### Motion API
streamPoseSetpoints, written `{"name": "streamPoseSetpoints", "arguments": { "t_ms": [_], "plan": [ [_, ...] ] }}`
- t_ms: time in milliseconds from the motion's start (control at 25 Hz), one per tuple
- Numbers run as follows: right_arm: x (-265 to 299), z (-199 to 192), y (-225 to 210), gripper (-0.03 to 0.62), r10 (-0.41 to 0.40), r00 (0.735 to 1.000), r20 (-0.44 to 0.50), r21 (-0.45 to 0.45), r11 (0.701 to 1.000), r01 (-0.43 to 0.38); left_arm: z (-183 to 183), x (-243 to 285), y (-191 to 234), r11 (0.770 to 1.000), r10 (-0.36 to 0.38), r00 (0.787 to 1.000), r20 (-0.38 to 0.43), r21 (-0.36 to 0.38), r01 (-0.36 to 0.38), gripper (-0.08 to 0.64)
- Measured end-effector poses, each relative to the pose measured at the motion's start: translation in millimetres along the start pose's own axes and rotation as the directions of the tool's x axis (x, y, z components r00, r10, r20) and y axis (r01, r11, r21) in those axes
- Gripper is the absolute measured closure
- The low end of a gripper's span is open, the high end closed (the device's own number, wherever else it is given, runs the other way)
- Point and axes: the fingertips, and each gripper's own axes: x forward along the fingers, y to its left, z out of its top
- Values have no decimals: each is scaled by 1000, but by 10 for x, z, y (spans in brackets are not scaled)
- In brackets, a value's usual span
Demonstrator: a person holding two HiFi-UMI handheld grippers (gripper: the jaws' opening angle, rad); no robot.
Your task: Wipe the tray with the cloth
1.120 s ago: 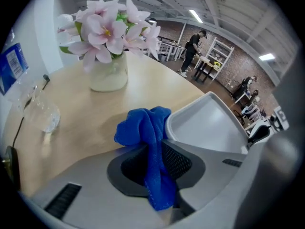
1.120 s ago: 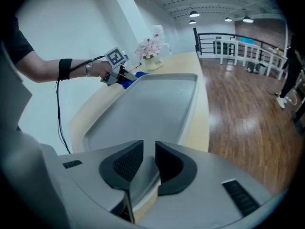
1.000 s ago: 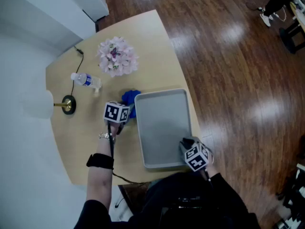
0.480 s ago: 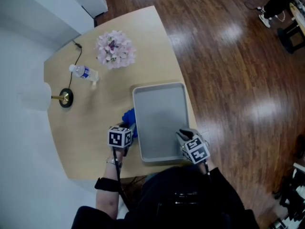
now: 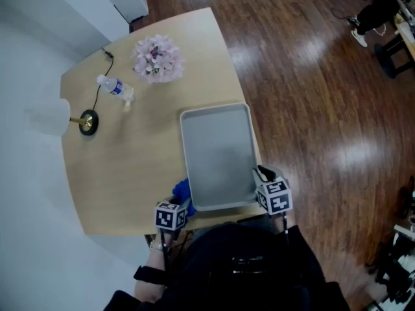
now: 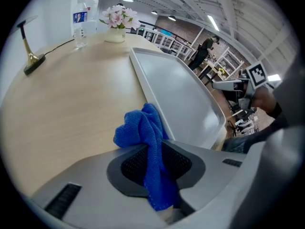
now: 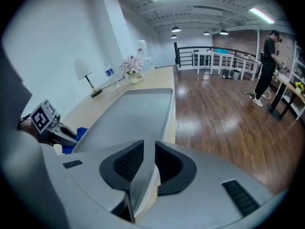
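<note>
A grey tray (image 5: 219, 154) lies on the wooden table (image 5: 123, 167), reaching to its near edge. My left gripper (image 5: 176, 206) is shut on a blue cloth (image 5: 182, 190), which bunches on the table just left of the tray's near left corner. In the left gripper view the cloth (image 6: 143, 135) hangs between the pads beside the tray (image 6: 181, 94). My right gripper (image 5: 262, 175) is shut on the tray's near right corner. In the right gripper view the tray's rim (image 7: 143, 178) runs between the pads.
At the table's far side stand a pink flower bouquet (image 5: 156, 57), a lying water bottle (image 5: 115, 87) and a brass lamp base (image 5: 87, 122) with a white shade (image 5: 47, 116). To the right of the table is dark wood floor (image 5: 324, 96). A person (image 7: 267, 66) stands far off.
The left gripper has dragged the blue cloth along the tray's left side from its far corner to its near corner. The right gripper has kept its hold on the tray.
</note>
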Motion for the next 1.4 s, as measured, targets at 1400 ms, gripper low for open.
{"name": "streamPoseSetpoints", "arguments": {
  "t_ms": [1400],
  "plan": [
    [191,18,-323,486,-28,1000,-12,42,999,28,317,-688,540,958,150,947,284,-278,-68,465]
  ]
}}
